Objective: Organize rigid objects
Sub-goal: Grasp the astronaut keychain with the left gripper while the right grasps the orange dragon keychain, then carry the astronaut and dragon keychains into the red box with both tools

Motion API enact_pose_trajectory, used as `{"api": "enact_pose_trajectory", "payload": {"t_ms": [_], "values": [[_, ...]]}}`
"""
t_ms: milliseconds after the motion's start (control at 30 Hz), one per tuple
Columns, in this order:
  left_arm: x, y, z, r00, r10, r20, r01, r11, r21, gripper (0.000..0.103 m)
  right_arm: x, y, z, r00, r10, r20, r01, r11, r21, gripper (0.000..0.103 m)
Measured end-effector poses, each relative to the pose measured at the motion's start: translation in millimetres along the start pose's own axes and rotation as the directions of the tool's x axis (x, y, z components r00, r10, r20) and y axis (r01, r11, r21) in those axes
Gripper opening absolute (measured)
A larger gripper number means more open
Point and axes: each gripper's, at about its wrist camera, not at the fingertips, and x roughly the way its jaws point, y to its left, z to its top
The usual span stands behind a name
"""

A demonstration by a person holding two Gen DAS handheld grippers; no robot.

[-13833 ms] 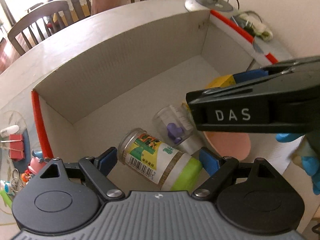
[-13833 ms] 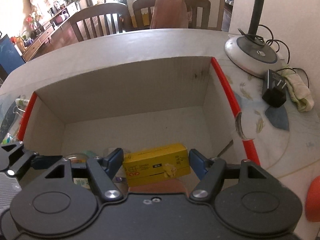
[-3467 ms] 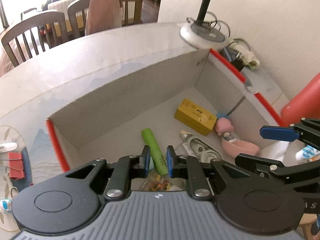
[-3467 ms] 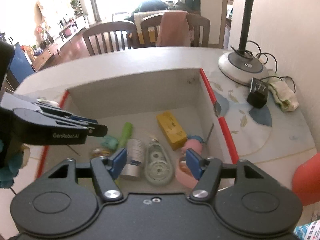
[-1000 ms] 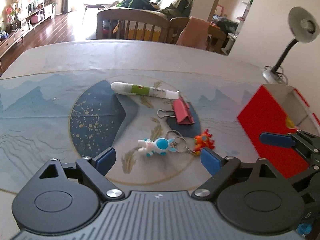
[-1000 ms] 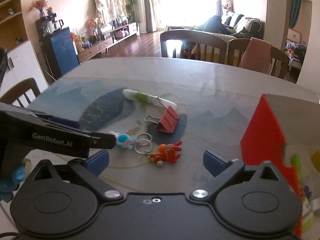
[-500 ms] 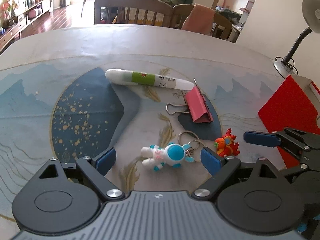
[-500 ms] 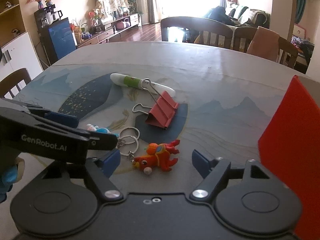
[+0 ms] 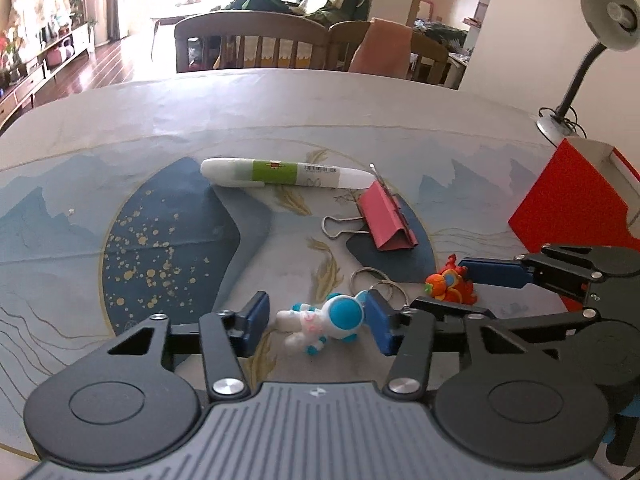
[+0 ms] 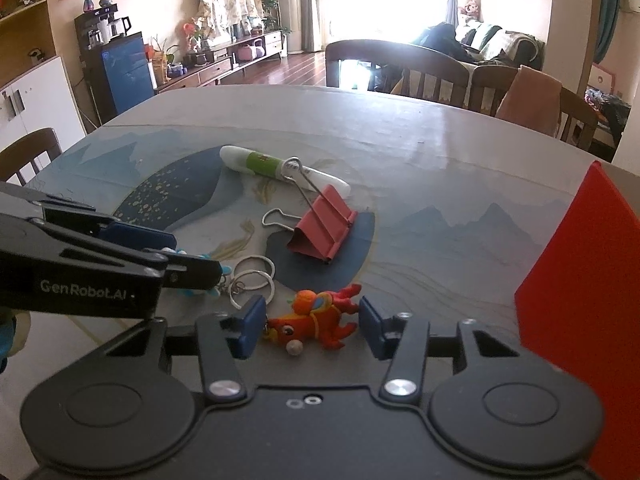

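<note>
Bracketing the astronaut [image 9: 320,322], the left gripper [image 9: 316,322] stood with its jaws apart on either side of the toy, placed for a squeeze. The right wrist view showed the right gripper [image 10: 308,326] likewise spread around the dragon [image 10: 316,320], the red box [image 10: 580,280] waiting to its right as the likely destination.
</note>
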Motion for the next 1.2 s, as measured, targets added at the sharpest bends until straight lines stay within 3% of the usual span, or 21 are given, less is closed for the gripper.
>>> {"api": "enact_pose_trajectory", "payload": {"t_ms": [333, 767, 1200], "values": [[-7, 10, -3, 1.0, 0.008, -0.009, -0.008, 0.998, -0.062, 0.047, -18, -13, 1, 1.0, -0.015, -0.002, 0.015, 0.993, 0.117, 0.048], [-47, 16, -10, 1.0, -0.004, -0.019, 0.001, 0.992, -0.129, 0.047, -66, 5, 6, 0.999, 0.007, 0.034, -0.011, 0.993, 0.114, 0.048], [-113, 2, -14, 1.0, -0.021, 0.0, 0.021, 0.993, -0.114, 0.047, -147, 19, 8, 0.994, -0.03, 0.105, 0.016, 0.992, 0.129, 0.048]]}}
